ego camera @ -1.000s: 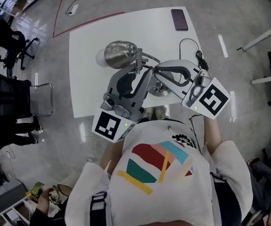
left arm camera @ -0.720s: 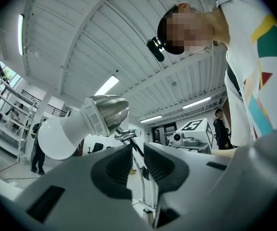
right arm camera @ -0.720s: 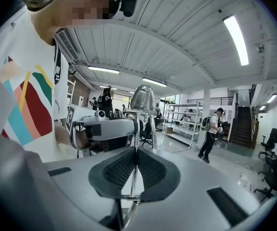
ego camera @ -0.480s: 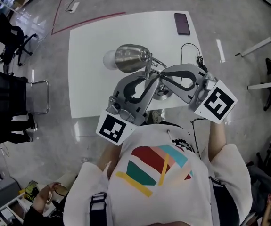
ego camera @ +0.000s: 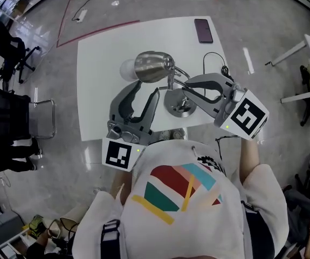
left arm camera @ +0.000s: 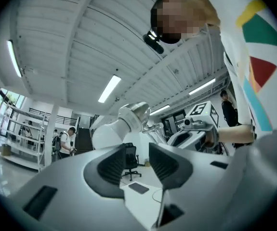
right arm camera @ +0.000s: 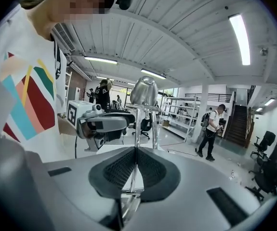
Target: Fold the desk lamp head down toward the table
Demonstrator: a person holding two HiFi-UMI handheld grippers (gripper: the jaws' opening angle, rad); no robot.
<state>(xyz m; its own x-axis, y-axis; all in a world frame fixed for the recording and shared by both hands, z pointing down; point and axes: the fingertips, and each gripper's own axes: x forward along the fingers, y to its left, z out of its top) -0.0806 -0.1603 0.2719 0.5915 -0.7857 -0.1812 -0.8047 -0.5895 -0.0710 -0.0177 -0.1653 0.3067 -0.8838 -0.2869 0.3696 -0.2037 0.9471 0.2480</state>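
Table: white square top (ego camera: 95,63), glossy grey floor around.
Lamp: brushed-silver desk lamp head (ego camera: 153,67) mid-table, up on its thin chrome arm (right arm camera: 134,129).
Right gripper (right arm camera: 135,170): pinched tight on that arm.
Left gripper (left arm camera: 137,163): jaws opening, empty, just beside the head.
Tip: I'd brace right, press head down slowly.

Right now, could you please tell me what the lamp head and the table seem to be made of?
Lamp head: probably brushed metal, silvery with soft highlights.
Table: smooth white top, likely laminate or painted board; matte, no grain visible.
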